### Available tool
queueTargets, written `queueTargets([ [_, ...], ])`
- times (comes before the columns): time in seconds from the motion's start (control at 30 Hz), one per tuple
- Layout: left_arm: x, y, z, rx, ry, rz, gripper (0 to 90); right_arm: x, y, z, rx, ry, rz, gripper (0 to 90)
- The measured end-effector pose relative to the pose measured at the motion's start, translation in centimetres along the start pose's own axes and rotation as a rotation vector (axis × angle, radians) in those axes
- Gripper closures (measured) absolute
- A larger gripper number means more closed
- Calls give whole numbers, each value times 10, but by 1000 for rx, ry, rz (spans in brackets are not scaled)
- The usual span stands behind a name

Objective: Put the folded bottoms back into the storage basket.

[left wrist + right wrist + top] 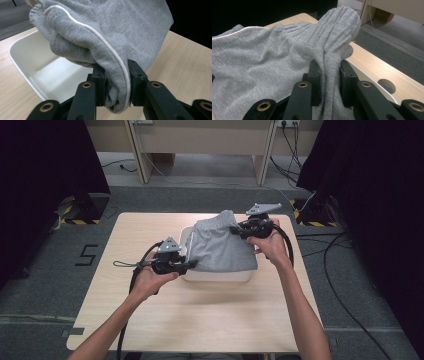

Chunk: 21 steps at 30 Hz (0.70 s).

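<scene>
Grey knitted garment with white piping (220,247) is held stretched between both grippers, just right of centre in the high view, over a white rectangular plastic tub (216,275) that stands on the pale wooden table (200,320). The left gripper (189,265) is clamped on the piped edge at the garment's lower-left end; in the left gripper view the fabric (117,82) is seen bunched between the two black jaws. The right gripper (234,231) is clamped on the ribbed waistband at the upper-right end, the fold (330,75) being pinched between its jaws. The garment's long axis is thus laid diagonally, from lower left to upper right of the high view, skewed to the tub's long side. The open tub (30,62) lies directly below the cloth. Contact between cloth and tub floor cannot be determined. A lowering is judged to depend on bringing both ends inside the rim.
</scene>
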<state>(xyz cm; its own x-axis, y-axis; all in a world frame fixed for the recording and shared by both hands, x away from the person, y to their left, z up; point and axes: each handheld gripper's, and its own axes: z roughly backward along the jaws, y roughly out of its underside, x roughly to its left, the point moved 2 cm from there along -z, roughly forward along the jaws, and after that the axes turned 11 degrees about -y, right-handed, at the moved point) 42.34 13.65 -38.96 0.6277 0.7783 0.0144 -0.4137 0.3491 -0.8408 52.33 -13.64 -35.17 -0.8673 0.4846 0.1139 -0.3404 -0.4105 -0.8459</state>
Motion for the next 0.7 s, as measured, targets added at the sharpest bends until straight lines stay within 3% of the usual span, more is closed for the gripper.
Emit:
queueTargets([
  [0.4,15,3,-33,36,-27,33,709,-22,2,-16,28,28,-19,753],
  [0.7,23,10,-51,83,-41,44,709,-35,13,-37,63,28,-62,753],
])
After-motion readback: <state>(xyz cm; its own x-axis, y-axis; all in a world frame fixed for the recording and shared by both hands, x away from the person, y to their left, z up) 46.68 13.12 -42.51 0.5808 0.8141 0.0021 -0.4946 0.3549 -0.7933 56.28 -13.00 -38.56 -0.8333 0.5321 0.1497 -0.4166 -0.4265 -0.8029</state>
